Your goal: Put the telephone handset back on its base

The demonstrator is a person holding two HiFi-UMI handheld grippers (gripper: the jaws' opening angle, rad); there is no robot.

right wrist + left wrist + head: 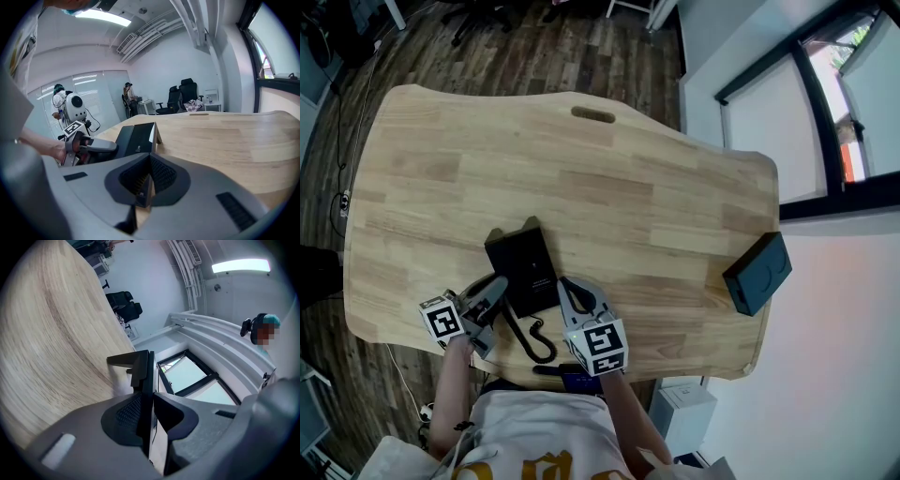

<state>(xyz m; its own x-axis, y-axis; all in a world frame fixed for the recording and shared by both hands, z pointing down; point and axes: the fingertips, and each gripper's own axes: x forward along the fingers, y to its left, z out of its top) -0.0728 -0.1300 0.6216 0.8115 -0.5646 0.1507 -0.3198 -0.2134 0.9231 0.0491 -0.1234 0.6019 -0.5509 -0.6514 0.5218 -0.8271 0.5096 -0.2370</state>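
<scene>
An office that doubles as a robotics lab: black swivel chairs (183, 96) by the far wall; glass partitions (96, 91); exposed ceiling pipes (140, 35) and a strip light (240, 266); a white round-headed machine (74, 105); wood-plank floor (534, 56) round a pale wooden worktop (628, 197).

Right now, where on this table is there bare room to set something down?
Bare wood: the far half of the table, between the telephone base and the slot, and the stretch from the base to the dark box at the right edge. Crowded: the near edge, where left gripper, right gripper and coiled cord ring the base.
</scene>
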